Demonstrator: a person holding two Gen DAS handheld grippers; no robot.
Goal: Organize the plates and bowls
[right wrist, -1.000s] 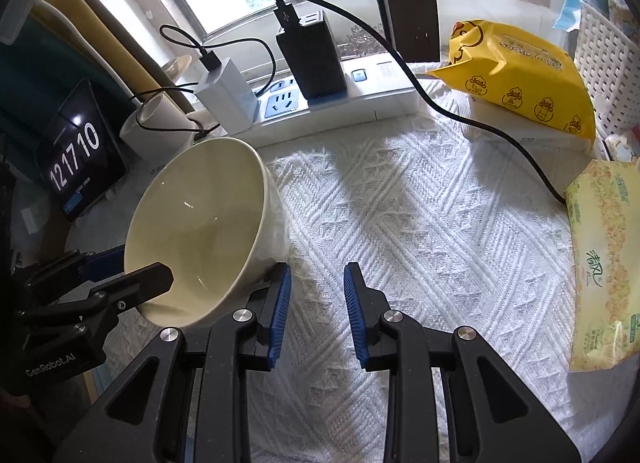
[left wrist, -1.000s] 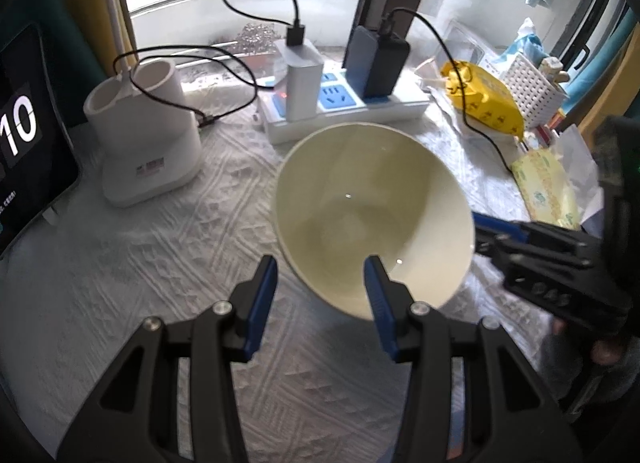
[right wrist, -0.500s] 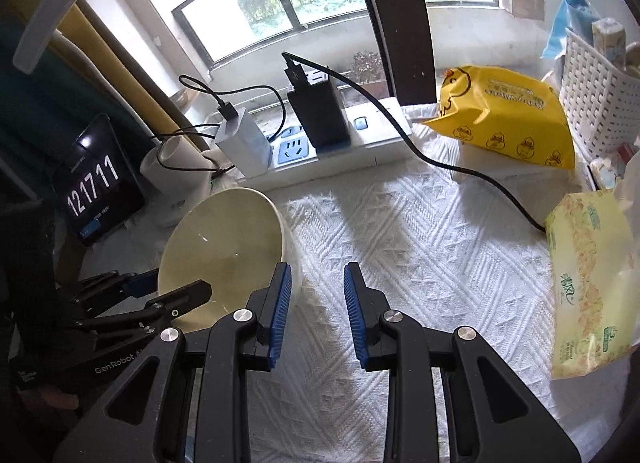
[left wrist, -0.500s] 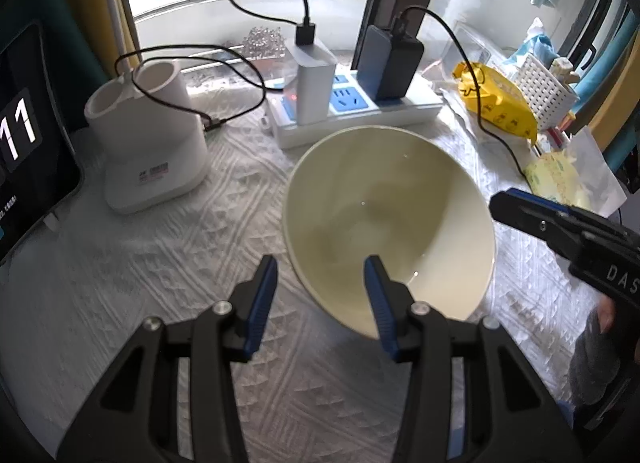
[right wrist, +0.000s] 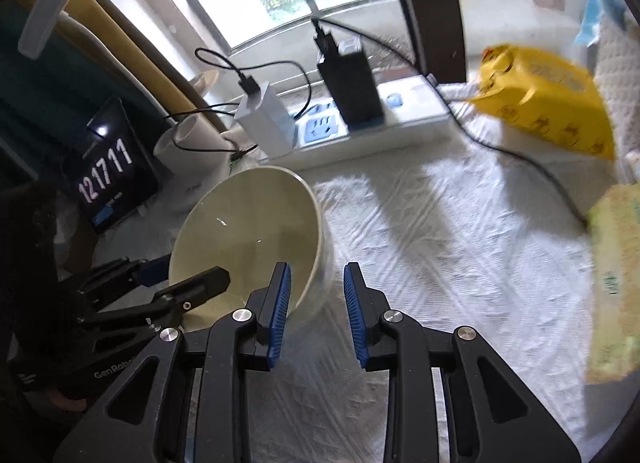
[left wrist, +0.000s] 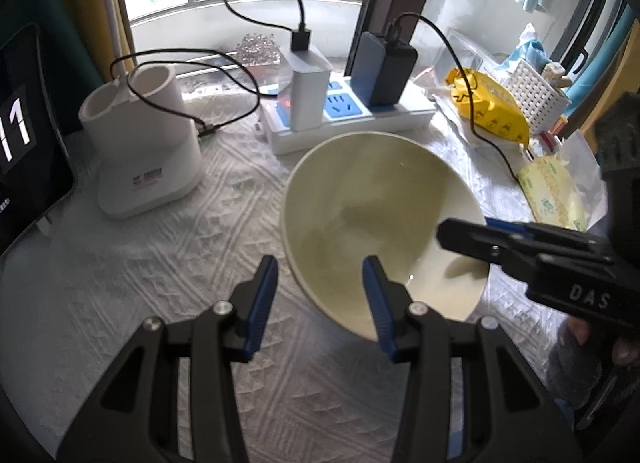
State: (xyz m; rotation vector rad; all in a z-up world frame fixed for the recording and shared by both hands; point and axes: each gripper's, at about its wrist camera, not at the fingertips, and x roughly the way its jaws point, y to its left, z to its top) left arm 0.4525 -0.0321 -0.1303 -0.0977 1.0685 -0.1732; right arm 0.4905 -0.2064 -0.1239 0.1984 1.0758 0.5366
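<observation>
A cream bowl (left wrist: 380,219) is tilted above the white textured cloth. My left gripper (left wrist: 320,295) straddles its near rim, one finger inside and one outside; the jaws stand apart and the grip is unclear. In the right wrist view the bowl (right wrist: 244,239) sits left of centre with the left gripper (right wrist: 188,283) on its rim. My right gripper (right wrist: 316,303) is open, its left finger at the bowl's right rim. It also shows in the left wrist view (left wrist: 480,235) at the bowl's right edge.
A white power strip (left wrist: 348,119) with chargers and cables lies behind the bowl. A white holder (left wrist: 140,151) and a clock tablet (left wrist: 24,143) stand left. A yellow packet (left wrist: 488,107), white basket (left wrist: 532,95) and tissue pack (left wrist: 552,191) lie right.
The right gripper drew back from the bowl, then returned to its right rim. The left gripper has lifted slightly with the bowl's rim between its fingers.
</observation>
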